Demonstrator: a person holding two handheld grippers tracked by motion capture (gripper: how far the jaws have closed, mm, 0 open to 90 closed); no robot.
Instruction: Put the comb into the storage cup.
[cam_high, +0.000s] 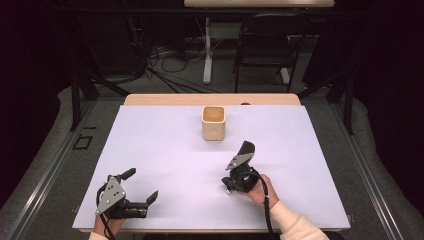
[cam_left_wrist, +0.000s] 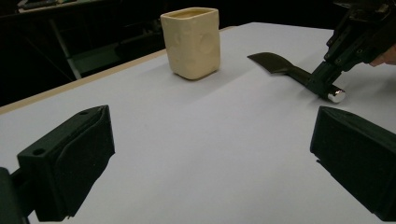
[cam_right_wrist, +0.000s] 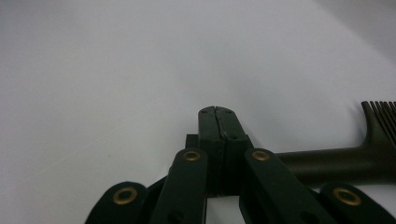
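A black spatula (cam_high: 243, 152) lies on the white table sheet (cam_high: 165, 150), its blade pointing toward a cream square cup (cam_high: 213, 122). My right gripper (cam_high: 232, 181) is at the spatula's handle end, held by a hand in a cream sleeve. In the right gripper view its jaws (cam_right_wrist: 215, 112) are pressed together with nothing between the tips. The handle (cam_right_wrist: 327, 163) runs off to the right from under them to the slotted head (cam_right_wrist: 380, 116). My left gripper (cam_high: 142, 185) sits near the front left, wide open and empty. The left gripper view has the cup (cam_left_wrist: 191, 42) ahead and the spatula (cam_left_wrist: 273, 61) at right.
The sheet covers a wooden table whose far edge (cam_high: 210, 99) is behind the cup. Beyond it are a dark chair (cam_high: 265, 45), a table leg and floor cables. Bare sheet stretches between the two grippers and to the cup's left.
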